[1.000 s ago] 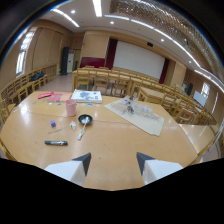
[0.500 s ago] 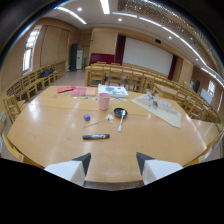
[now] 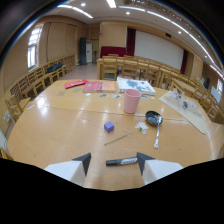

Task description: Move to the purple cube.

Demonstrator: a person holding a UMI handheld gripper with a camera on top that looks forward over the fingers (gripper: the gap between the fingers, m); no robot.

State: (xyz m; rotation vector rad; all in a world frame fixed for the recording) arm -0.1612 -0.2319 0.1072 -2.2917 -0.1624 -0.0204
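I judge the approach about halfway: my tongs [image 3: 112, 164] hang released and empty above the counter [image 3: 55, 130], a black marker [image 3: 121, 161] between their tips, the purple cube [image 3: 109, 127] beyond them near frame centre.

Your gripper [image 3: 112, 162] has pale fingers with dark tips, spread apart over a light tan wooden table [image 3: 55, 130], and a black marker [image 3: 121, 161] with a grey band lies between them. At 12 o'clock from the fingers the cube [image 3: 109, 127] is purple, and at 1 o'clock the cup [image 3: 132, 101] is pink and the ladle [image 3: 154, 119] black with a white handle. At 11 o'clock lie red and pink books [image 3: 85, 85], and at the far wall hang dark red curtains [image 3: 114, 50] beside a white screen [image 3: 157, 47].
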